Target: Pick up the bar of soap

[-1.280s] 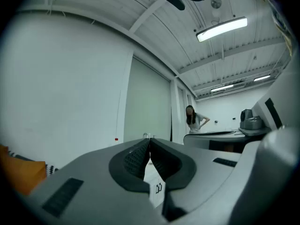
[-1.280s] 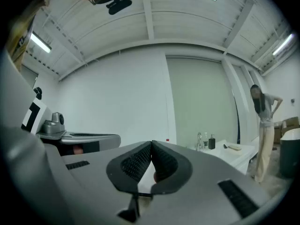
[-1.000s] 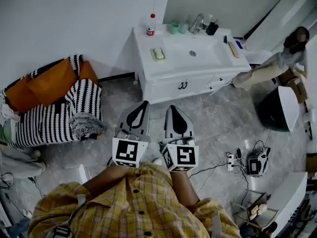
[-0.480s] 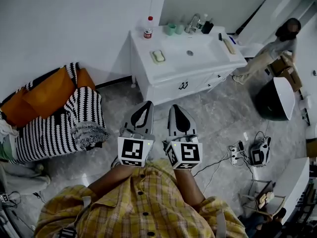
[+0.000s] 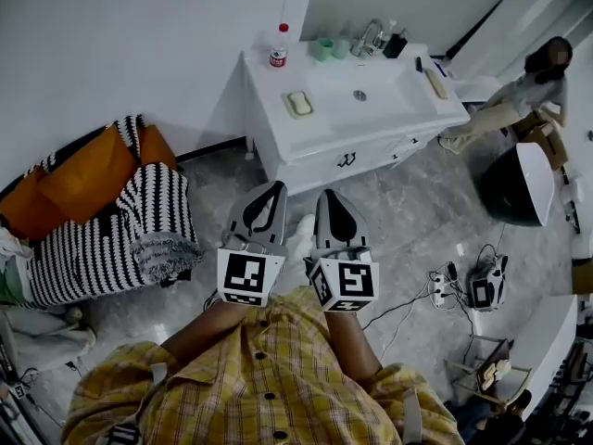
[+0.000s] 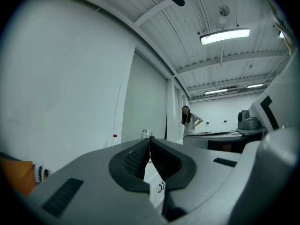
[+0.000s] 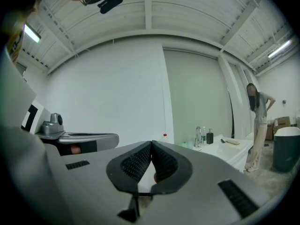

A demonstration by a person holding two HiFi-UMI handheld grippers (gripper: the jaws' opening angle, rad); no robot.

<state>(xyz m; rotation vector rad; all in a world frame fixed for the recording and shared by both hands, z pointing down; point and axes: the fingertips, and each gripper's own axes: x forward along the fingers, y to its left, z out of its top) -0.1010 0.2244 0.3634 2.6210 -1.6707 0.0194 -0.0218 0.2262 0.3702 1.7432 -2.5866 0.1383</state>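
Left gripper (image 5: 275, 187) and right gripper (image 5: 327, 194) both clenched empty (side by side); bar of soap (image 5: 297, 104) rests on vanity (image 5: 315, 160).

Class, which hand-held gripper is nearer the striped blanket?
Left. The left hand-held gripper sits just right of the striped blanket; the right hand-held gripper lies farther right, beyond it.

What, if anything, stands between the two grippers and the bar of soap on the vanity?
Nothing visible does. The bar of soap lies on the left side of the vanity top, beside the basin. Only floor lies between the vanity and the left gripper and right gripper, both shut and empty.
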